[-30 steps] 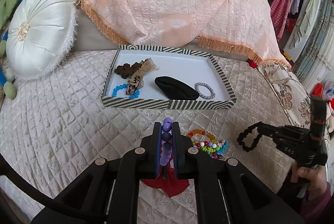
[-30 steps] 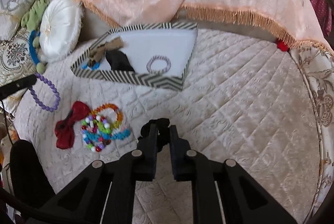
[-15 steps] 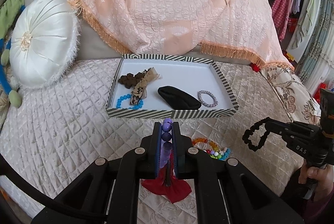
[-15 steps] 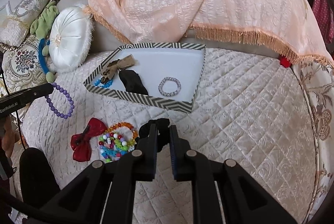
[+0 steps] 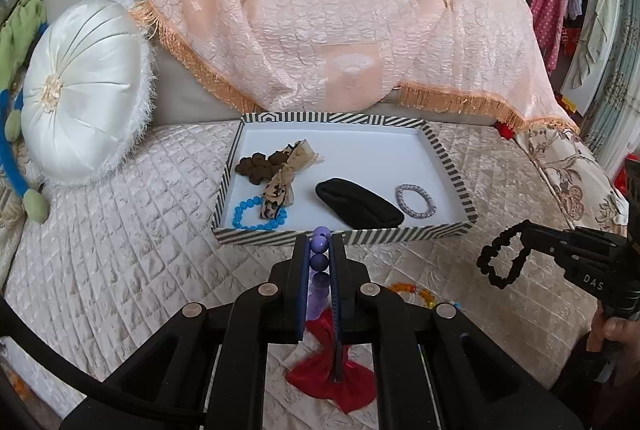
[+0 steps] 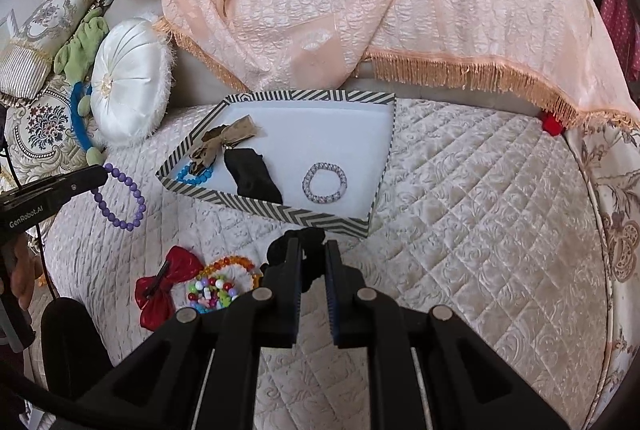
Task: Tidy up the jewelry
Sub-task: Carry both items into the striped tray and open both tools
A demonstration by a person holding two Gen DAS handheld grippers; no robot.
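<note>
- Your left gripper [image 5: 320,254] has its fingers pinching the purple bead bracelet [image 6: 120,197], which hangs as a loop in the air off the fingertips, at about 9 o'clock from the striped tray [image 6: 280,211] in the right wrist view.
- Your right gripper [image 6: 310,262] has its fingers closed on the black scrunchie [image 5: 502,256]; it dangles from the tips above the quilted bed [image 6: 460,209], at about 4 o'clock from the tray in the left wrist view.
- The tray lies on the bed and holds a blue bead bracelet [image 5: 256,218], a brown bow [image 5: 286,177], a dark brown piece [image 5: 256,167] beside it, a black pouch [image 5: 358,203] and a silver bracelet [image 5: 415,200], which lies just beside the pouch.
- On the bed at 7 o'clock from the tray, in the right wrist view, lie a red bow [image 6: 164,286] and a heap of coloured bead bracelets [image 6: 218,284], close together.
- A round white cushion [image 5: 80,89] lies at 10 o'clock from the tray.
</note>
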